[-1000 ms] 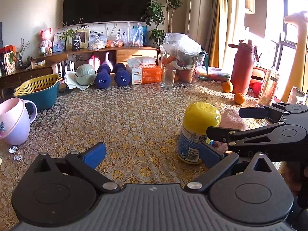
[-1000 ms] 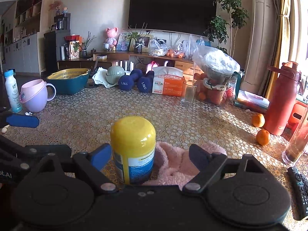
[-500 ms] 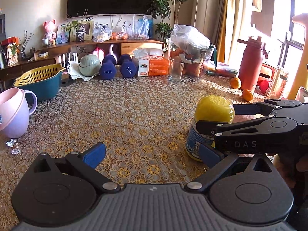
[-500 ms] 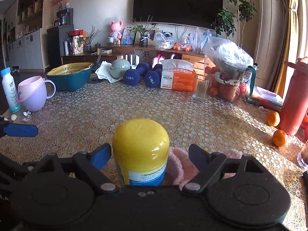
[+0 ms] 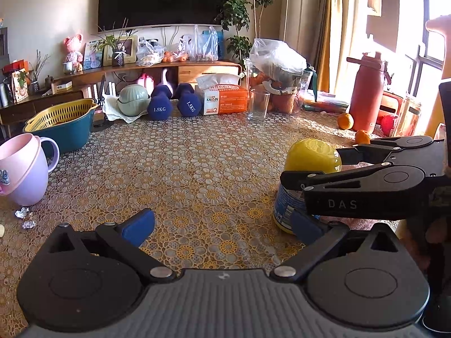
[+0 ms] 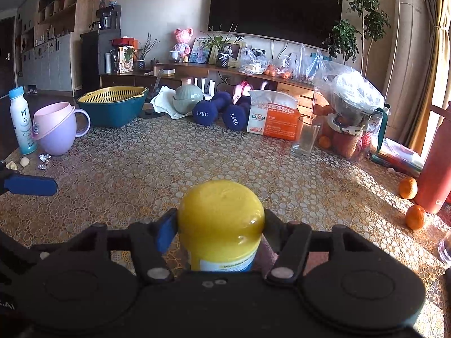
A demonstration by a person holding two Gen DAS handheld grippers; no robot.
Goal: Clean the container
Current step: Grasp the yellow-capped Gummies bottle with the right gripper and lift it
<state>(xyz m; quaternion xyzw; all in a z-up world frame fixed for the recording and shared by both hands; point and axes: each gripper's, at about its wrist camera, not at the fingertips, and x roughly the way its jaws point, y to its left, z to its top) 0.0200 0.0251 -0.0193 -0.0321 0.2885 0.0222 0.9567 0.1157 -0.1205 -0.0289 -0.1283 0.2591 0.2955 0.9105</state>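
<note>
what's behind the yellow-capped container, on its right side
A pink fluffy cloth shows beside the yellow-capped container, lying on the table. The right gripper, shut on the cap, covers most of it; the contents cannot be seen.

Right hand-held gripper clamps yellow-lidded container; left hand-held gripper spread wide over tablecloth.

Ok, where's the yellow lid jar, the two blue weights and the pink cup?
Yellow-lid jar point(image 6: 221, 211): right wrist view, on its yellow cap.
Blue weights point(image 6: 202, 113): right wrist view, on the left one's end face.
Pink cup point(image 5: 19, 173): left wrist view, on its side.
</note>
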